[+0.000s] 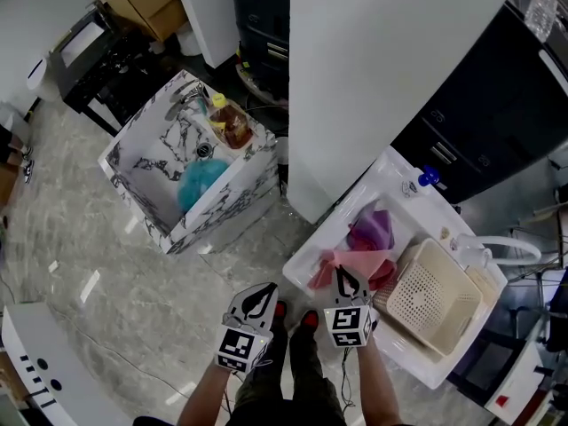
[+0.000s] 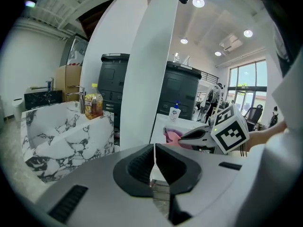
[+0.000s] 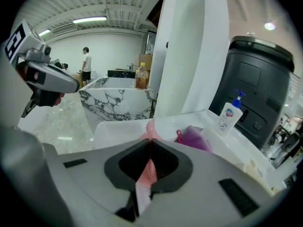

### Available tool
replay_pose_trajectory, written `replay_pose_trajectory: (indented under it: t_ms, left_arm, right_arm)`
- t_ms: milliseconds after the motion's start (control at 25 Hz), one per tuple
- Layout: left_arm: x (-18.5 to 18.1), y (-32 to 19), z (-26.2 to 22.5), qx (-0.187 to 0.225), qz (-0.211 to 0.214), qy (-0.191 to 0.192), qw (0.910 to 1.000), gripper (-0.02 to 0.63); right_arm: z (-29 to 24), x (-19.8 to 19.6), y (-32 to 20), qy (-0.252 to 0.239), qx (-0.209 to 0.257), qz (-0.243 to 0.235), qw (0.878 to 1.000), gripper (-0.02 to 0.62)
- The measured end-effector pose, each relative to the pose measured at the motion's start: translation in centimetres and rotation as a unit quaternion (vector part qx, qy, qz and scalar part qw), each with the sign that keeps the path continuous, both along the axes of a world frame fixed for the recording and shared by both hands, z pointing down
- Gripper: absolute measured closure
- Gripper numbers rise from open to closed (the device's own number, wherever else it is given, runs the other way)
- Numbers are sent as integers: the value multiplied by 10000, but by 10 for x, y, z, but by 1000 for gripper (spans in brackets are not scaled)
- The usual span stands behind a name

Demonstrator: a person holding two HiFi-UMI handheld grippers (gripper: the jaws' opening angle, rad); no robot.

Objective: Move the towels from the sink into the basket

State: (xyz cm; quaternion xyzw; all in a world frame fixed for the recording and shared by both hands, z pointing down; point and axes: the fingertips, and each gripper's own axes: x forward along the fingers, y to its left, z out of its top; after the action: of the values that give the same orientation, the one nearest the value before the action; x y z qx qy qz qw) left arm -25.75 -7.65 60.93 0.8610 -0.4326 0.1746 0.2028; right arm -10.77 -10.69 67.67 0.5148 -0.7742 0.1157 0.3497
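A white sink (image 1: pixel 330 224) at the right holds a pink towel (image 1: pixel 333 263) and a purple towel (image 1: pixel 373 229). A beige perforated basket (image 1: pixel 435 295) sits at the sink's right end, empty as far as I see. My right gripper (image 1: pixel 348 282) is over the sink's near edge, shut on the pink towel (image 3: pixel 150 129), whose cloth runs between its pads; the purple towel (image 3: pixel 195 137) lies beyond. My left gripper (image 1: pixel 257 304) hangs left of the sink over the floor, shut with nothing in it (image 2: pixel 154 148).
A marble-patterned sink (image 1: pixel 155 162) stands on the floor at the left with a teal cloth (image 1: pixel 200 180) in it and a bottle (image 1: pixel 232 127) on its rim. A soap dispenser (image 3: pixel 227 115) stands on the white sink's far rim. A white pillar (image 1: pixel 373 78) rises between the sinks.
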Motion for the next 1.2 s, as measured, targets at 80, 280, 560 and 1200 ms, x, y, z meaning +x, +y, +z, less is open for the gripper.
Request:
replay_pose_trajectory:
  t_ms: [80, 280, 560, 1200]
  left_arm:
    - [0, -1, -7, 54, 9, 23, 10000, 589]
    - [5, 0, -25, 222, 126, 46, 9997, 589]
    - [18, 3, -64, 552, 357, 134, 9977, 589]
    - [44, -5, -144, 1320, 871, 321, 9869, 589]
  right_arm:
    - [-11, 3, 0, -108, 103, 95, 9998, 560]
    - [-39, 14, 2, -327, 414, 373, 9979, 560]
    - [-90, 27, 8, -563, 887, 653, 9923, 561]
    - [-198, 58, 34, -682, 1881, 1251, 9718, 561]
